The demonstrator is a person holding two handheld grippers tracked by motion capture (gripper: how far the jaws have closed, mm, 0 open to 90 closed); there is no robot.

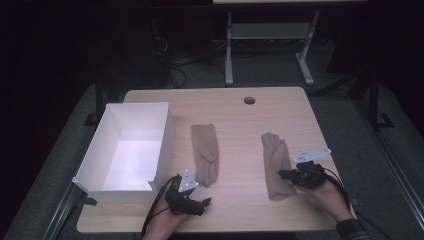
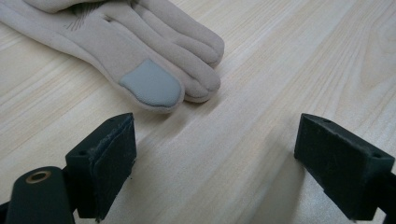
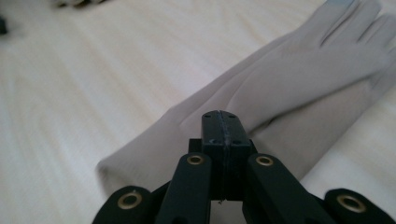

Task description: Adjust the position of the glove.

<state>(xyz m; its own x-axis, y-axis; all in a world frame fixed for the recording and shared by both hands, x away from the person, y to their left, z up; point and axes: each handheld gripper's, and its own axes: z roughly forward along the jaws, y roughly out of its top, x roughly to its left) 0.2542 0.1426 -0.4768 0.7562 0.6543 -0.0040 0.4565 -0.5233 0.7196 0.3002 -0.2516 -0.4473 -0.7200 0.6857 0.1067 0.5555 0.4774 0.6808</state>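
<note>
Two gloves | left gripper fingers wide by grey-tipped glove | right gripper fingers closed, over other glove

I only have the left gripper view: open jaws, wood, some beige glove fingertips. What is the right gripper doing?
Observer: The right gripper is at the cuff end of a second beige glove; in its own view the jaws are pressed together.
Operator: Holding the glove?
Observer: Cannot tell; no fabric shows between the pads.
Operator: Anything else on the table?
Observer: A white open box stands left of the first glove, with the left gripper just below it.
</note>
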